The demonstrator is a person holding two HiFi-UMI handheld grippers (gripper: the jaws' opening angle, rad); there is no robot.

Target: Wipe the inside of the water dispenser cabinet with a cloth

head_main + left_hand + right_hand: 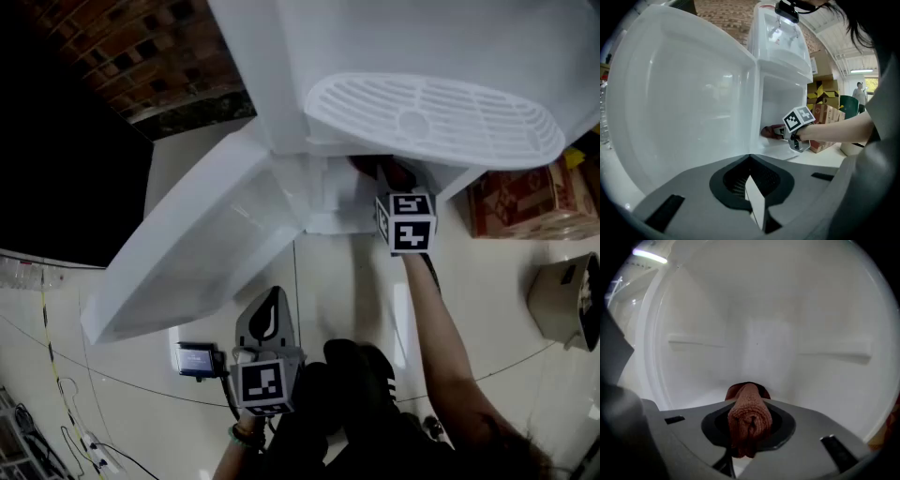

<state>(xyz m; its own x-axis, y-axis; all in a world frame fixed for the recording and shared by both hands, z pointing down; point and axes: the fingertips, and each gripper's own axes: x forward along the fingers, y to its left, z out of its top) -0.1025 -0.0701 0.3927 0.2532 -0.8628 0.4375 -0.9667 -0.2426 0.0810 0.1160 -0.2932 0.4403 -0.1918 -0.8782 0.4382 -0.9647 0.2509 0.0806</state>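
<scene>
Two grippers in play, and we're looking steeply down the front of a white water dispenser (375, 47), with its slotted drip tray (431, 112) up at 1 o'clock. Our right gripper (783, 133) is reaching into the cabinet (768, 348) below that tray, clamped tight on a reddish-brown terry cloth (749, 416). The cloth is bunched into a roll between the jaws, and its far end pokes out toward the cabinet floor. We can't quite tell whether it's touching the surface. Around it we see white walls, with a shallow ledge running along each side at 9 and 3 o'clock.

The cabinet door (197, 253) swings wide open toward 8 o'clock in the head view. Our left gripper (270, 314) hangs back at 6 o'clock, well outside the cabinet. Its jaws are drawn together with nothing between them, and it points at the door's inner face. Cardboard boxes (520, 202) sit on the pale floor (356, 281) at 3 o'clock.
</scene>
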